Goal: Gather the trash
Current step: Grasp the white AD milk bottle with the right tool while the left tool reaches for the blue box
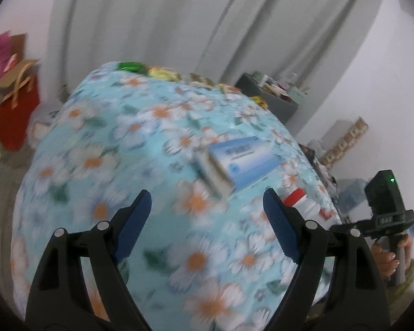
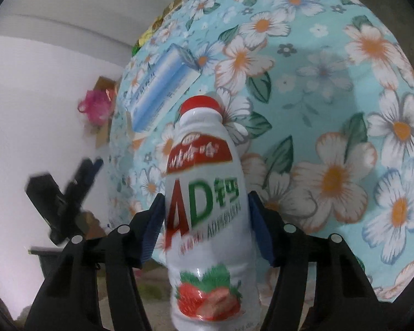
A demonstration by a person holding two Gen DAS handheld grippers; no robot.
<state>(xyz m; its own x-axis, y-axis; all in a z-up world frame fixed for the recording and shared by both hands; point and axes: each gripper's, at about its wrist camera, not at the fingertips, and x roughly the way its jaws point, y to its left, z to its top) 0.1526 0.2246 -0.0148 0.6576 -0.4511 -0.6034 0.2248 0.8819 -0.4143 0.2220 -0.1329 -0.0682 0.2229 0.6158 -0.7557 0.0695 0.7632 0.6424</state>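
Right gripper (image 2: 205, 220) clamps the white drink bottle (image 2: 207, 220) at mid-body, cap pointing away. Left gripper (image 1: 207, 220) gapes empty. The blue carton (image 1: 240, 162) lies on the floral desk (image 1: 96, 138) just ahead of it, long axis slanting right; left is nearer.

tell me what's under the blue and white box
The blue and white box lies on the floral tablecloth. Only cloth shows around it; anything beneath the box, and the table itself, is covered.

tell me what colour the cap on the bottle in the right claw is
Red, clearest in the right wrist view: the bottle has a red cap.
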